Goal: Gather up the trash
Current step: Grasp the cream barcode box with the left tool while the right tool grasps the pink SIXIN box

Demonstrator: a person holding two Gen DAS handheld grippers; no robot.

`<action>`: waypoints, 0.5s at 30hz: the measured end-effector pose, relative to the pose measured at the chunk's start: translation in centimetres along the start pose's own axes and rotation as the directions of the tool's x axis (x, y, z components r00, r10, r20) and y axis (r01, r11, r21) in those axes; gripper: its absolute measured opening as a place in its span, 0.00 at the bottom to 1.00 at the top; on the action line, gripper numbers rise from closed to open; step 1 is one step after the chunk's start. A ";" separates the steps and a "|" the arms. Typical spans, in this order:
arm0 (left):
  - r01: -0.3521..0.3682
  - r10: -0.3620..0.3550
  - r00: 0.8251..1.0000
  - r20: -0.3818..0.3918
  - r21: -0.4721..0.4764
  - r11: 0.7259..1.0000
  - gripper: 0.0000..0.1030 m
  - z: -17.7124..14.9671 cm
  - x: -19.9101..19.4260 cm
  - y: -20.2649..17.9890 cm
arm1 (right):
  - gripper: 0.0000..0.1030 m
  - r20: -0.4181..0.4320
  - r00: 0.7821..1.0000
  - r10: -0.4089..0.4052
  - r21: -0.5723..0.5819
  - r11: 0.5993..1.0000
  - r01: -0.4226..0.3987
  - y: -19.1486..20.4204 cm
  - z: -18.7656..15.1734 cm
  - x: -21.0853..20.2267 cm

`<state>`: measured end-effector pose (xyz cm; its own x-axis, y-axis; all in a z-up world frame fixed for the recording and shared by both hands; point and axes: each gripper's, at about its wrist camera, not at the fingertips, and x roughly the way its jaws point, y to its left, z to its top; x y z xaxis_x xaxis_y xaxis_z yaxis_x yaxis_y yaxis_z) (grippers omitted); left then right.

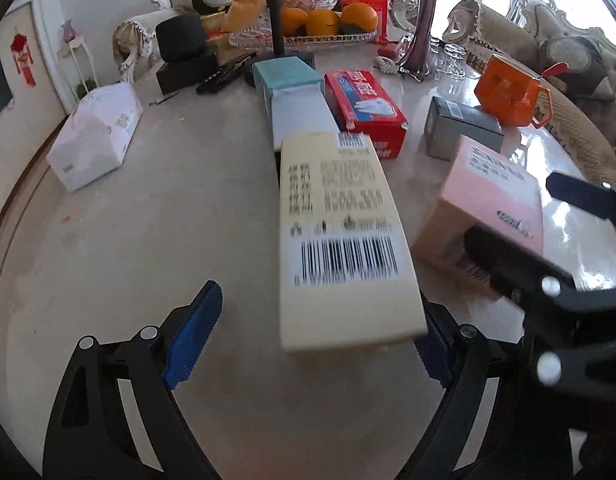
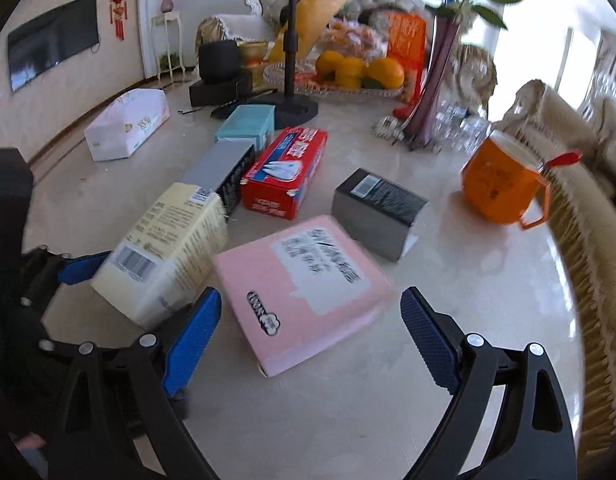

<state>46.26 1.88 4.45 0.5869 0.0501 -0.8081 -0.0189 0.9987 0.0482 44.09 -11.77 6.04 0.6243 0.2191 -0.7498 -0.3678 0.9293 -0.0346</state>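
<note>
A cream box with a barcode [image 1: 340, 240] lies lengthwise on the marble table [image 1: 168, 240]. Its near end reaches in between the blue pads of my left gripper [image 1: 316, 344], which is open; the left pad stands clear of the box and the right pad is partly hidden behind it. A flat pink box [image 2: 300, 288] lies just right of the cream box [image 2: 164, 252]. My right gripper [image 2: 310, 344] is open and straddles its near corner without touching. The pink box [image 1: 492, 196] also shows in the left wrist view.
Further back lie a red box [image 2: 284, 172], a dark grey box [image 2: 376, 208], a silver box [image 2: 224, 168] and a teal box [image 2: 248, 124]. An orange mug [image 2: 504, 180] stands right, a tissue pack [image 2: 128, 128] left. A fruit tray [image 2: 348, 88], a vase and a stand pole stand behind.
</note>
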 end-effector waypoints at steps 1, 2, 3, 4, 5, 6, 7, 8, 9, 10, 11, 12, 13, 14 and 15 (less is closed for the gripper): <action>-0.002 0.002 1.000 -0.004 -0.002 1.000 0.83 0.3 0.0 0.1 | 0.84 0.003 1.000 0.012 0.042 0.999 -0.012 -0.2 0.1 -0.2; 0.006 -0.006 1.000 -0.006 -0.004 1.000 0.84 0.4 0.0 0.2 | 0.84 0.024 0.999 0.029 0.110 0.993 -0.032 -0.5 0.1 -0.6; 0.015 -0.015 1.000 -0.009 -0.004 1.000 0.84 0.5 0.0 0.3 | 0.84 0.028 0.999 0.033 0.143 0.989 -0.037 -0.5 0.2 -0.8; 0.018 -0.018 1.000 -0.009 -0.002 1.000 0.84 0.6 -0.1 0.4 | 0.84 0.030 0.999 0.038 0.170 0.985 -0.043 -0.4 0.3 -0.8; 0.020 -0.020 1.000 -0.006 0.004 1.000 0.83 0.7 0.0 0.5 | 0.84 0.030 0.999 0.028 0.197 0.980 -0.033 -0.4 0.5 -0.8; 0.016 -0.016 1.000 -0.007 0.010 1.000 0.84 0.7 0.0 0.7 | 0.84 0.025 1.000 0.014 0.203 0.979 -0.018 -0.2 0.8 -0.6; 0.023 -0.023 1.000 -0.015 0.009 1.000 0.84 0.8 0.2 1.0 | 0.84 0.021 1.000 -0.003 0.194 0.981 -0.001 0.0 1.2 -0.3; 0.033 -0.033 0.999 -0.022 0.005 0.999 0.84 0.8 0.4 1.1 | 0.84 0.016 1.000 -0.013 0.168 0.986 0.010 0.1 1.6 0.1; 0.048 -0.048 0.998 -0.032 0.000 0.999 0.84 0.9 0.5 1.3 | 0.84 0.012 1.000 -0.007 0.146 0.989 0.005 0.1 2.0 0.4; 0.062 -0.062 0.997 -0.041 0.003 0.998 0.84 0.9 0.6 1.5 | 0.84 0.004 1.000 -0.006 0.130 0.992 0.005 0.0 2.2 0.7; 0.063 -0.063 0.997 -0.043 0.010 0.998 0.83 0.9 0.7 1.7 | 0.84 -0.008 1.000 -0.012 0.108 0.994 0.013 -0.2 2.4 1.0; 0.060 -0.059 0.997 -0.044 0.019 0.998 0.83 0.9 0.8 1.8 | 0.84 -0.011 1.000 -0.003 0.079 0.997 0.004 -0.4 2.5 1.2; 0.050 -0.048 0.998 -0.046 0.027 0.998 0.83 1.0 1.0 2.1 | 0.84 -0.012 1.000 0.010 0.058 0.998 -0.009 -0.6 2.5 1.4; 0.045 -0.043 0.998 -0.048 0.026 0.999 0.83 1.0 1.2 2.3 | 0.85 -0.015 0.999 0.031 0.044 0.999 -0.030 -0.8 2.4 1.5; 0.048 -0.047 0.998 -0.048 0.023 0.999 0.84 1.0 1.2 2.4 | 0.85 -0.019 0.998 0.059 0.033 0.998 -0.058 -1.2 2.5 1.6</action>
<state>47.75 4.37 4.16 0.5475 0.0039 -0.8368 0.0277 0.9994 0.0228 47.23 -11.76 6.54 0.5882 0.2678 -0.7631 -0.3809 0.9241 0.0307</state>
